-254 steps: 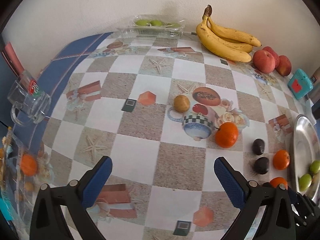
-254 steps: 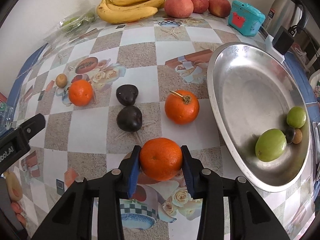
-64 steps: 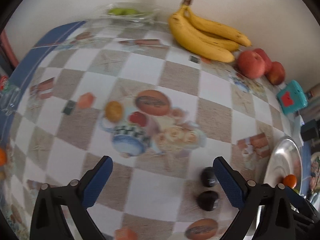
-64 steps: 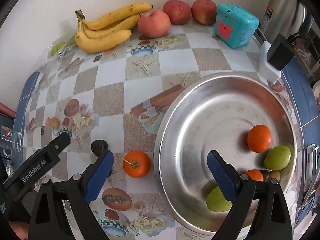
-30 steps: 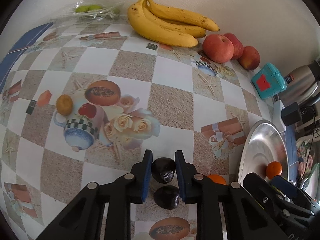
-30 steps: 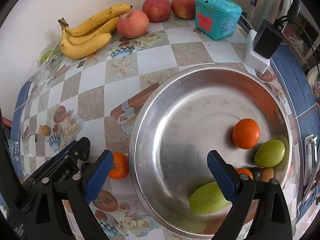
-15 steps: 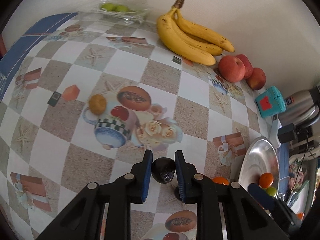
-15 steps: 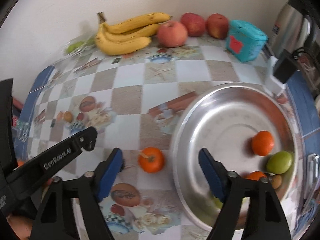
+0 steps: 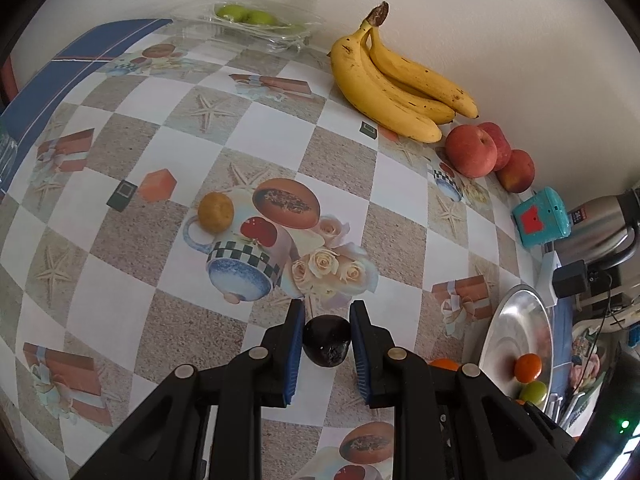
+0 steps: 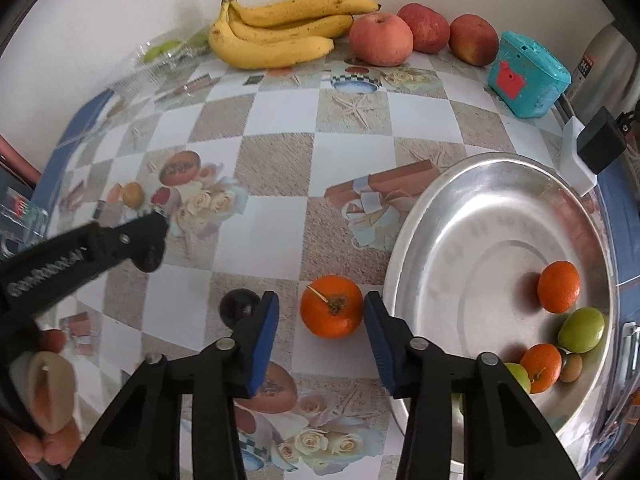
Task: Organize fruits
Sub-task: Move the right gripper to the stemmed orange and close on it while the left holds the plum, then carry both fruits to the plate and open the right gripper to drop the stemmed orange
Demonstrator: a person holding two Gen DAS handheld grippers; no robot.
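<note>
Two grippers work beside the metal bowl [image 10: 416, 240]. Left gripper [image 9: 326, 346] pinches a dark plum [image 9: 326, 340] above the tabletop [image 9: 272, 148]. Right gripper [image 10: 320, 320] fingers are closing around, not yet touching, a tangerine [image 10: 331, 306] just left of the bowl.

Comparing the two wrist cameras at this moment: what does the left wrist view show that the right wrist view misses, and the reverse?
Only the left wrist view: the left tool shut on a dark fruit.

Only the right wrist view: the right tool closing around an orange with a stem, pads not yet touching, and a second dark fruit on the table.

Both: the bananas, three apples, teal box and metal tray holding fruit.
</note>
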